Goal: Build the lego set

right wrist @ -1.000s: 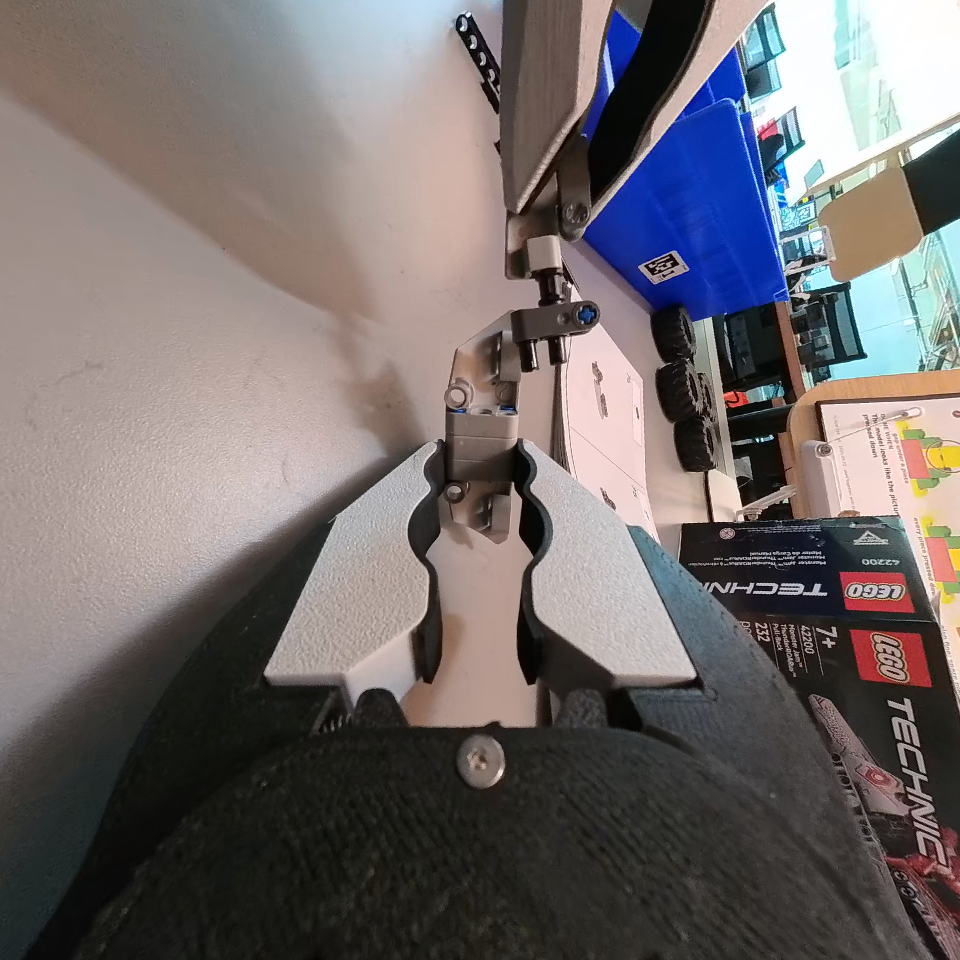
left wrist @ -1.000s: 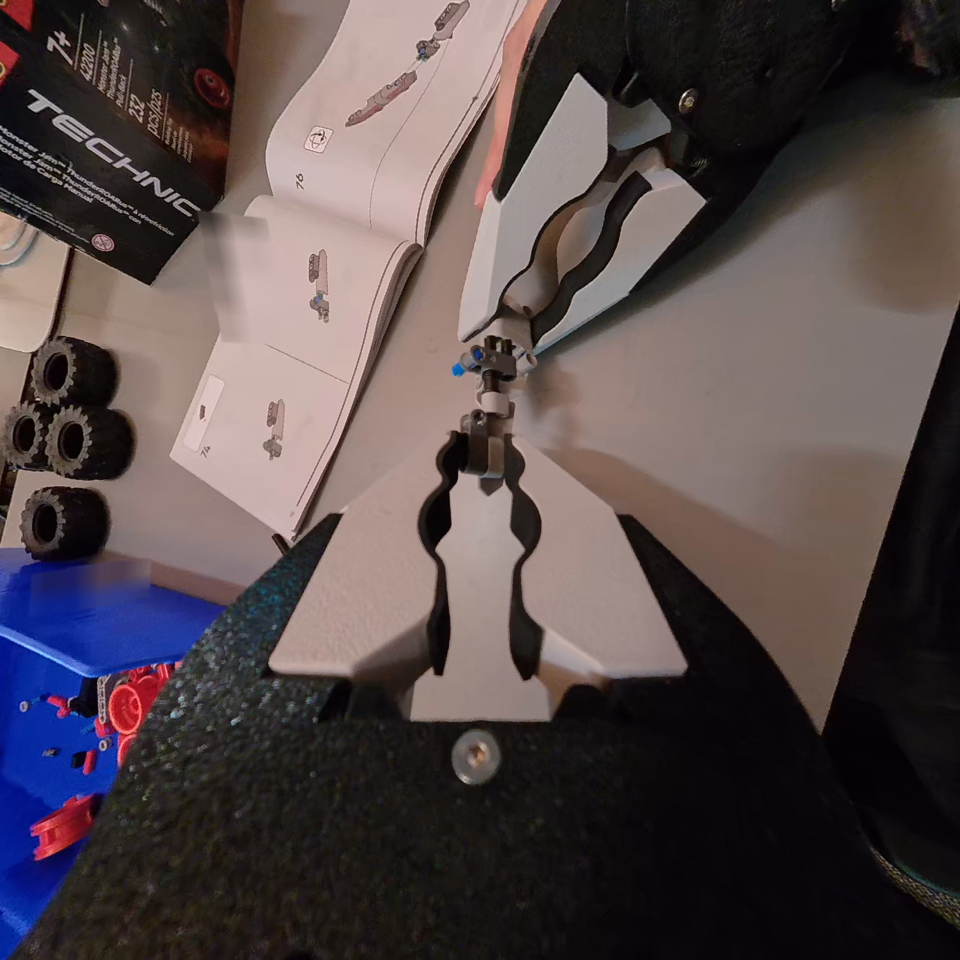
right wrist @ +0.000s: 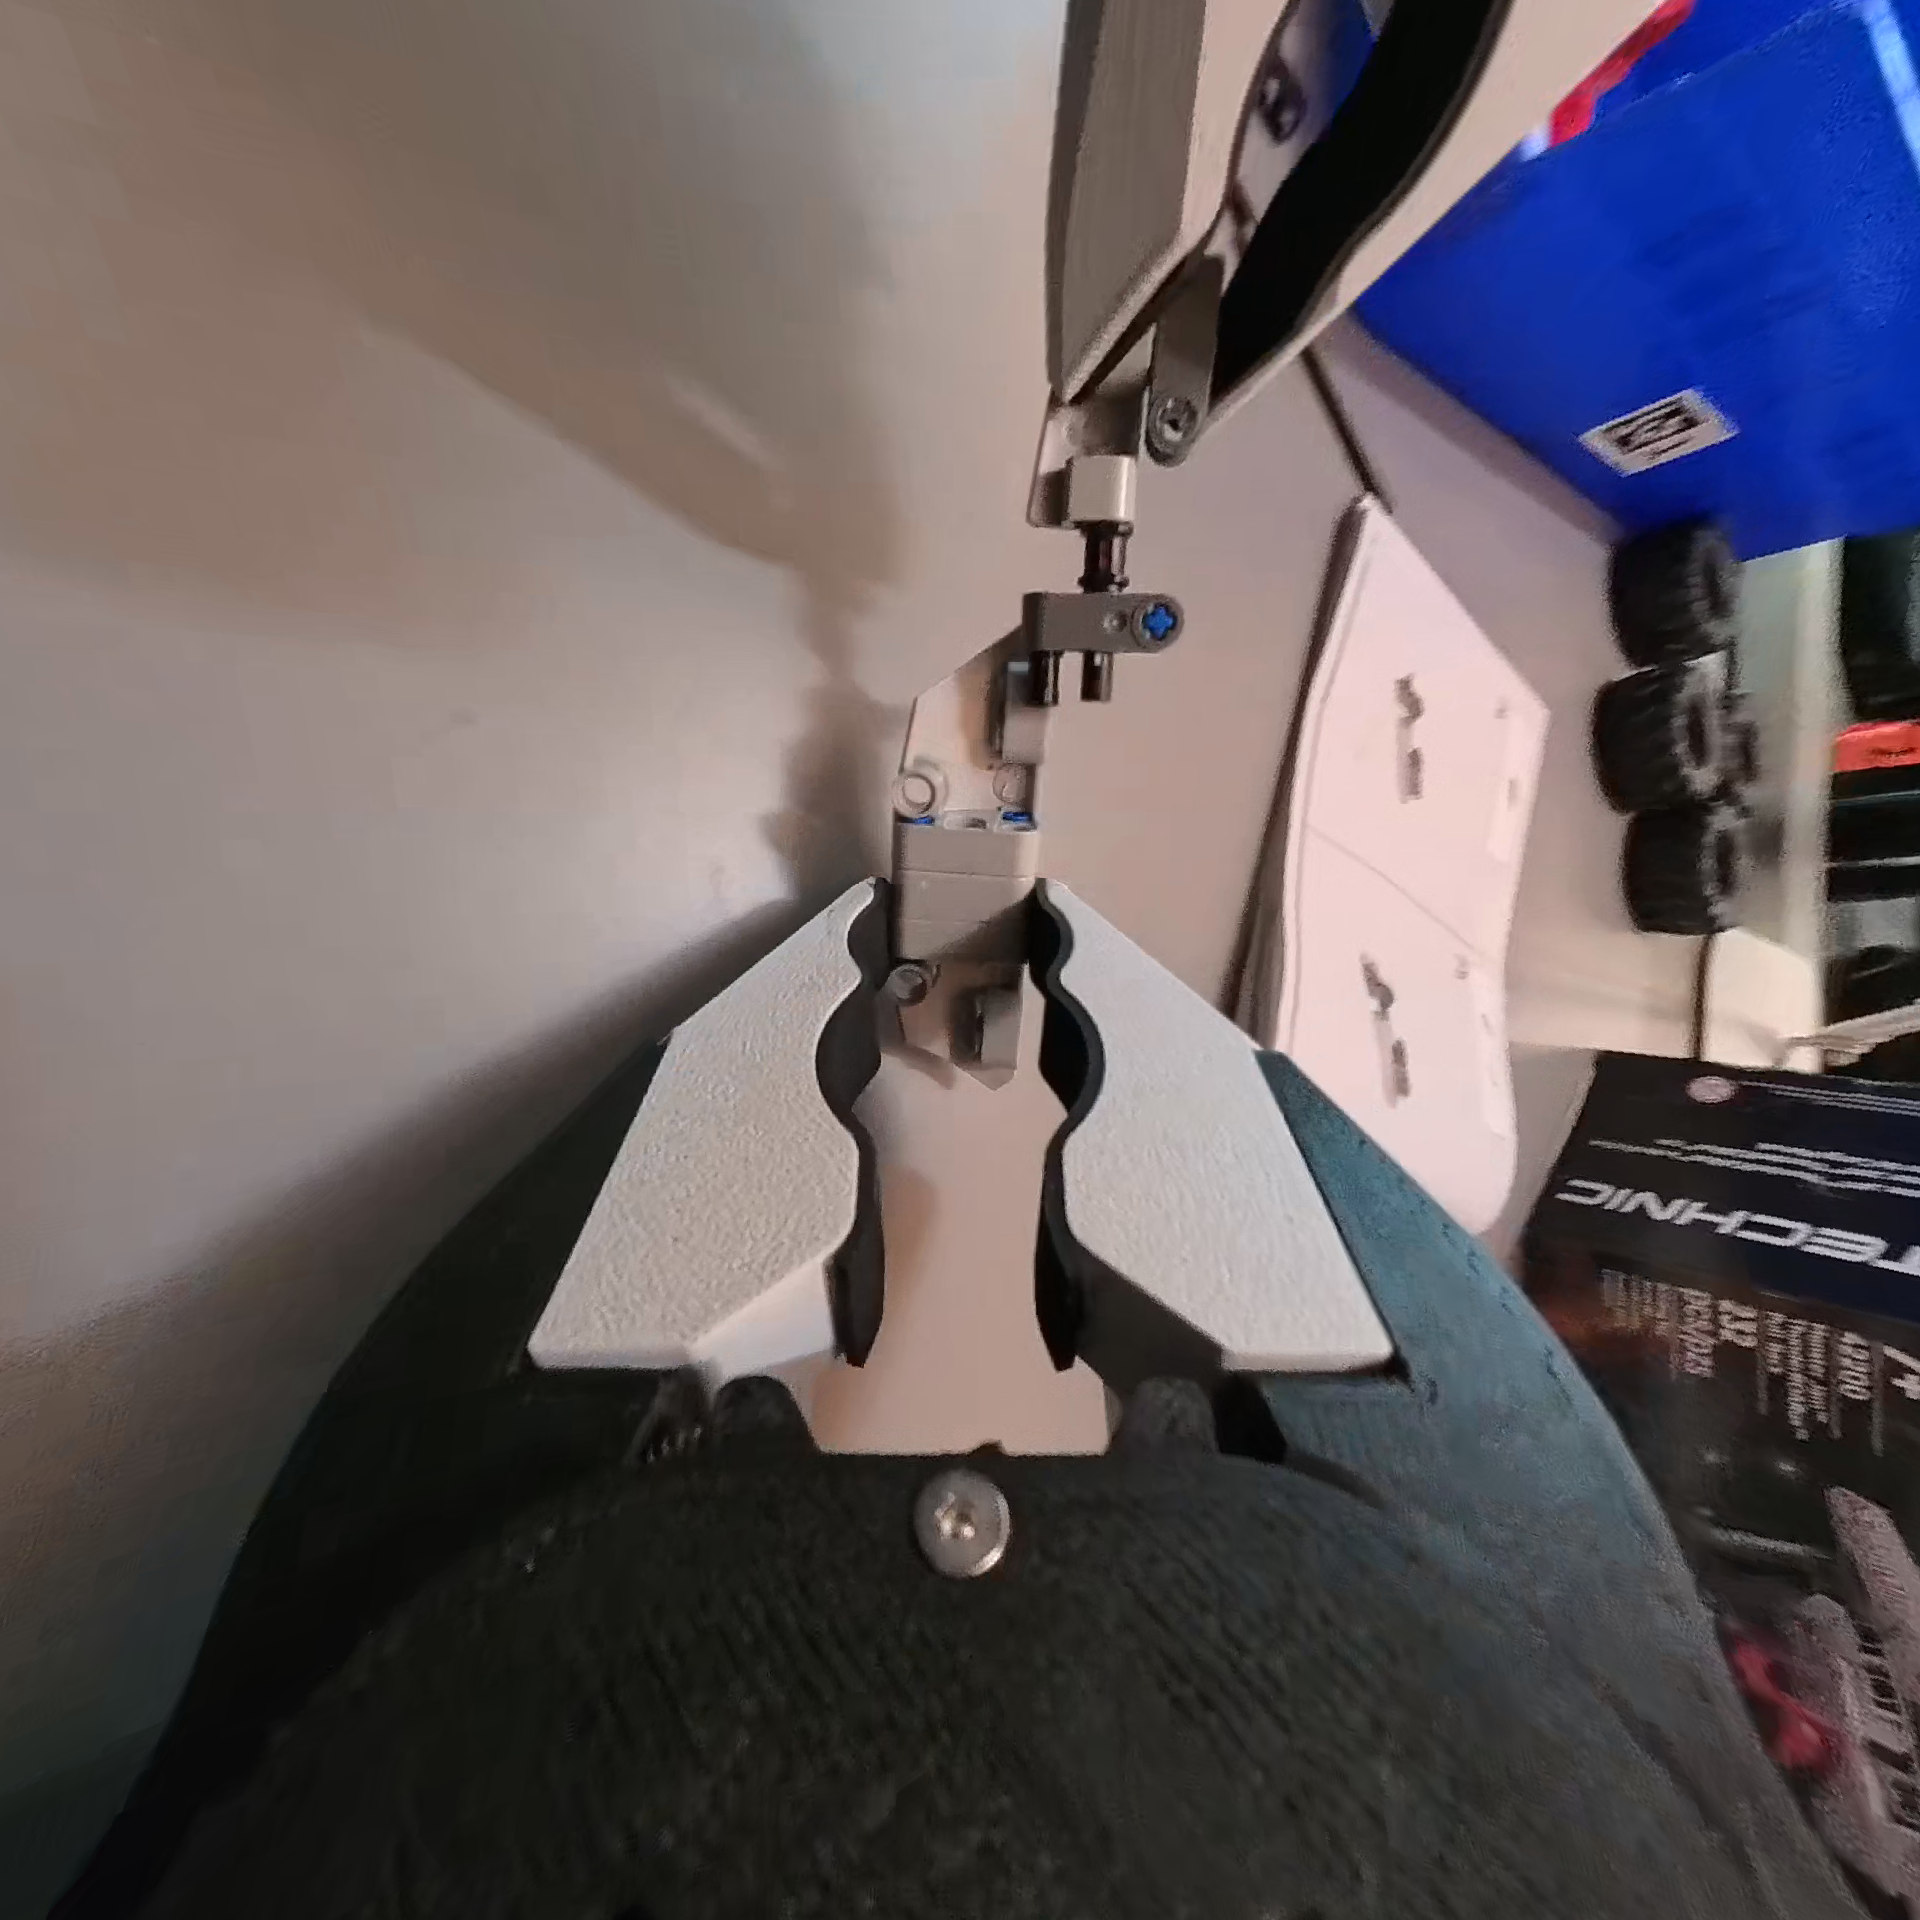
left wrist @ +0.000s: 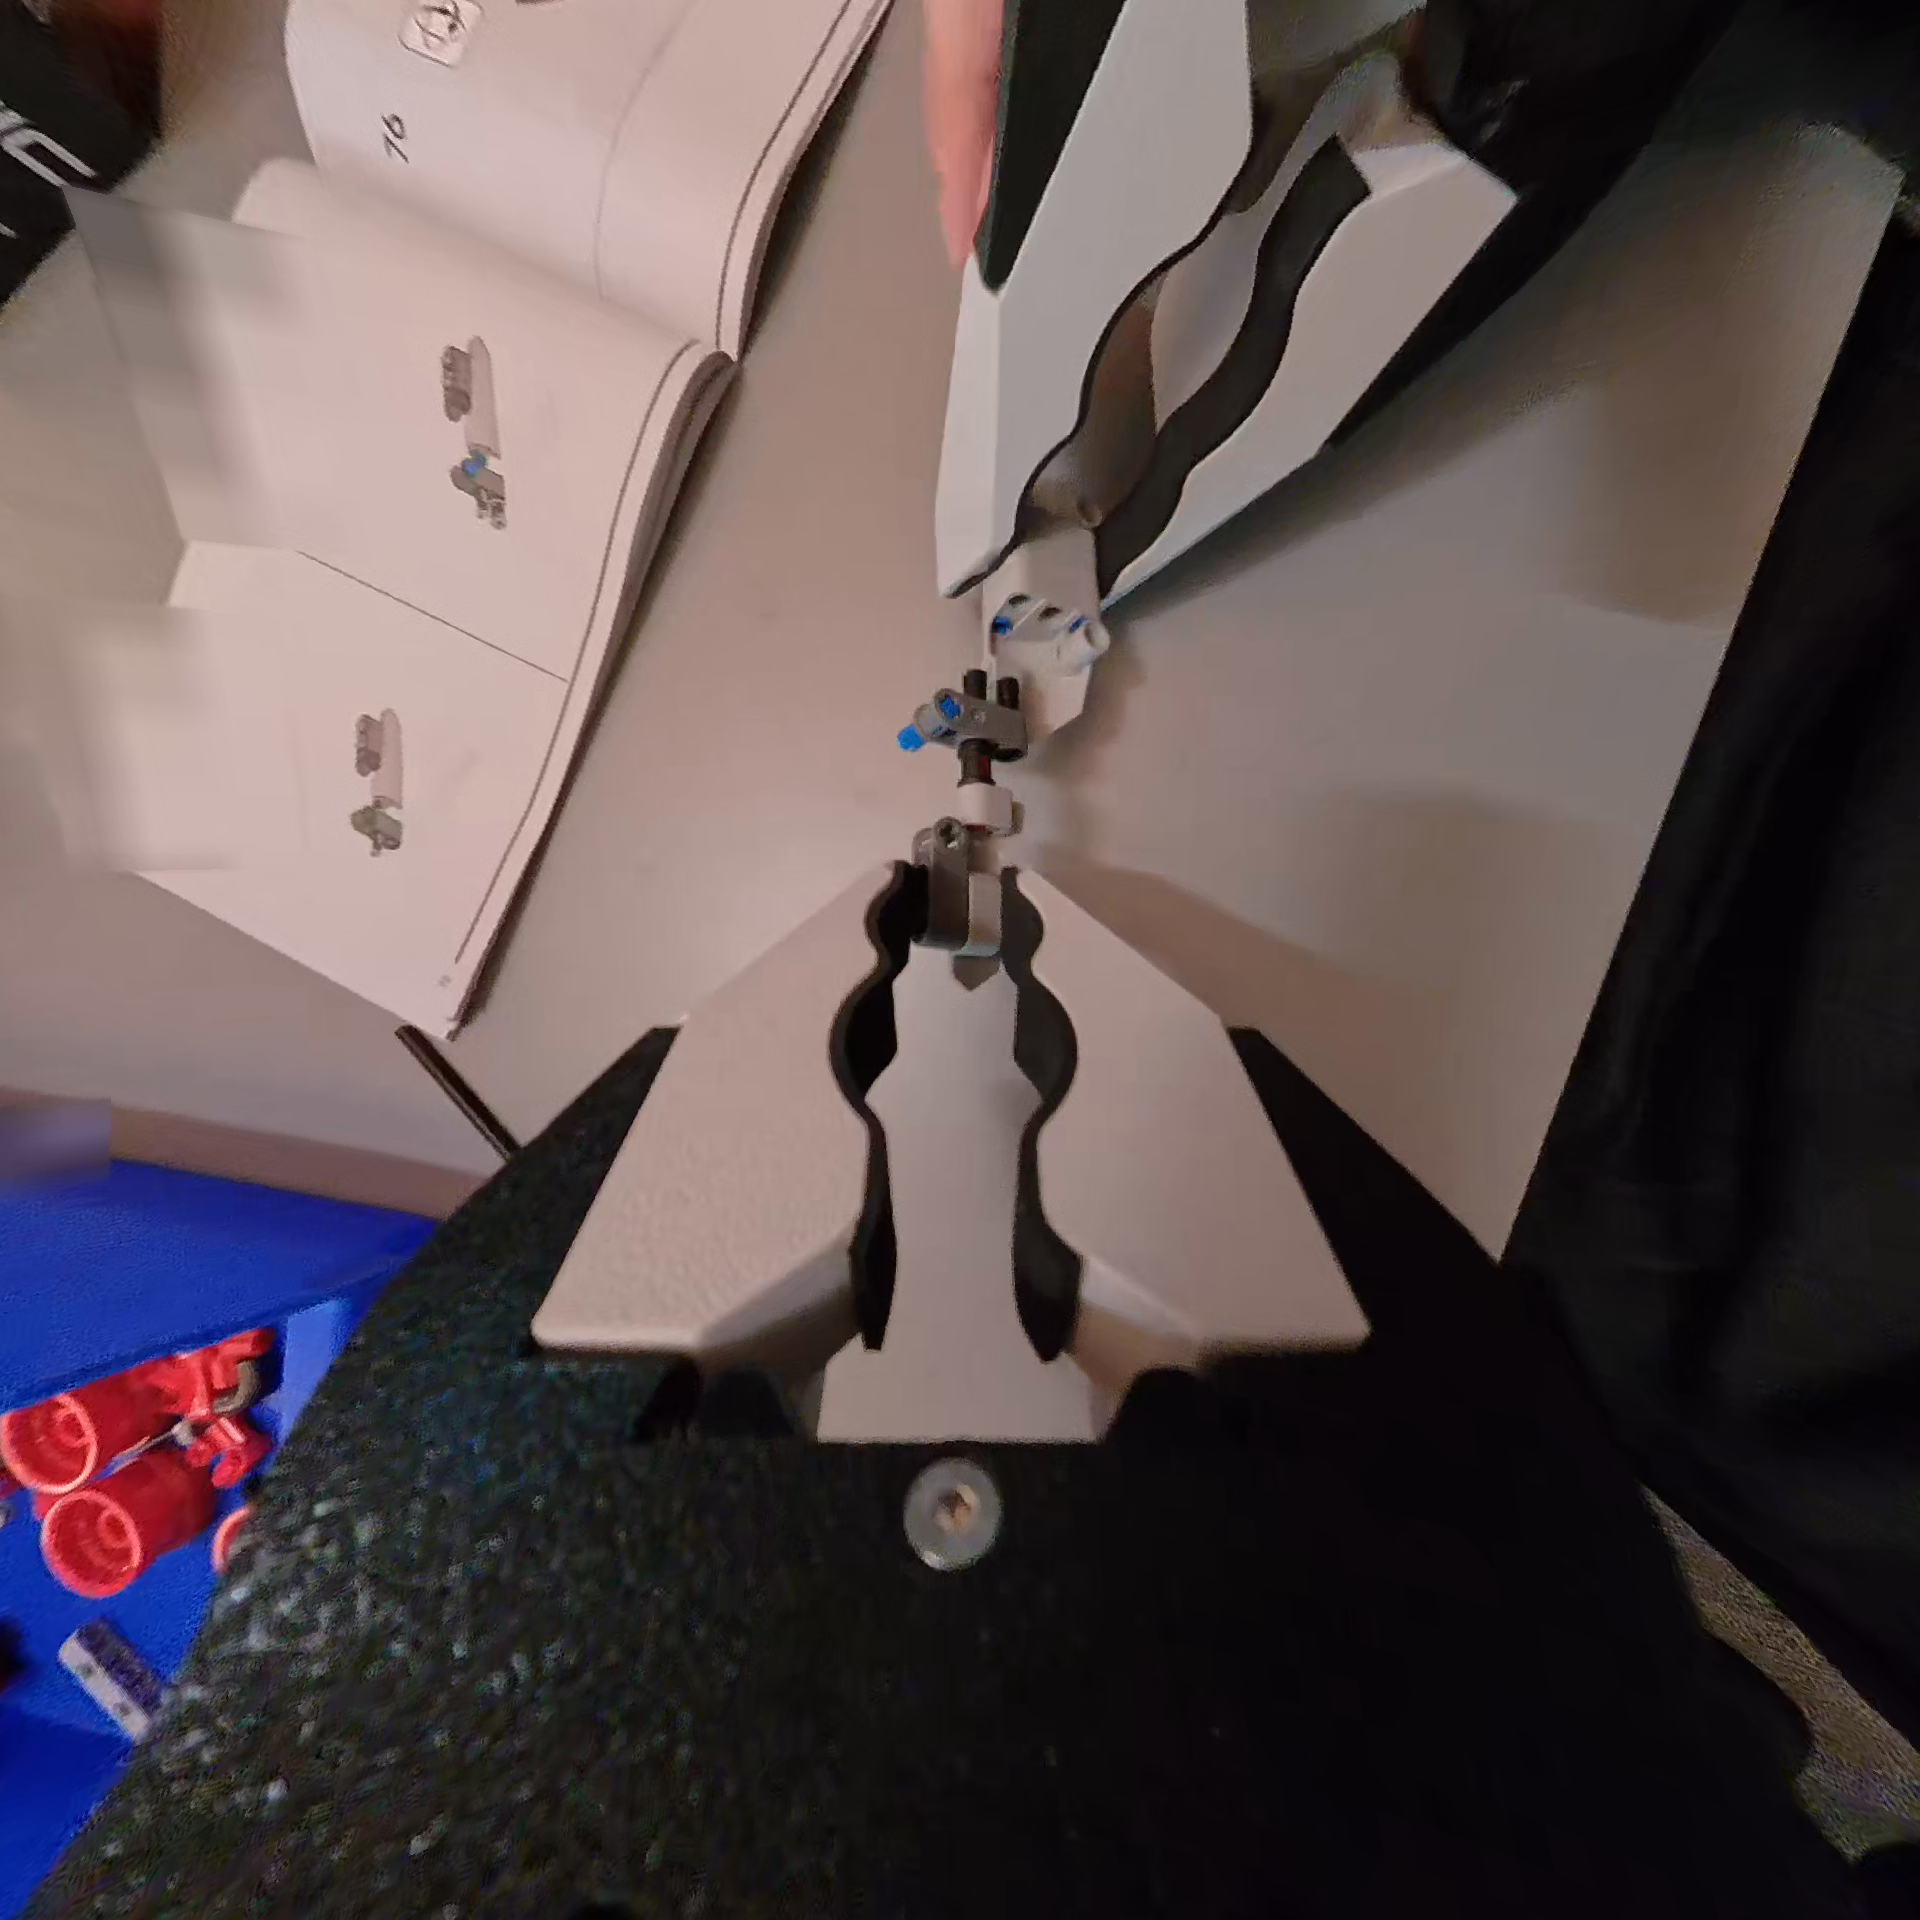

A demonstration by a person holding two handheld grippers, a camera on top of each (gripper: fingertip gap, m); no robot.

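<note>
**Pin joint between two small Technic sub-assemblies, mid-frame**

Parts are tiny, light, rigid plastic; I'd judge them slick against the pads and apt to twist out if pushed off-axis.

Left gripper [left wrist: 961, 914] is clamped on a dark grey connector [left wrist: 951, 899] at the very fingertips, center of left wrist view. A light grey bush [left wrist: 982, 805] and black pin [left wrist: 977, 767] stick out from it.

Right gripper [right wrist: 961, 935] is closed on a grey block assembly [right wrist: 961, 883], center of right wrist view. Its angled panel [right wrist: 961, 743] carries a dark cross-beam w/ blue axle end [right wrist: 1107, 623]; the pin meets that beam.

Grip advice: hold the blocky bodies, not pins. Push straight along pin axis; friction fit prob. needs firm, short force.

Instruction booklet [left wrist: 416, 540] lies upper left in left wrist view; blue bin [left wrist: 135, 1351] w/ red parts lower left.
</note>
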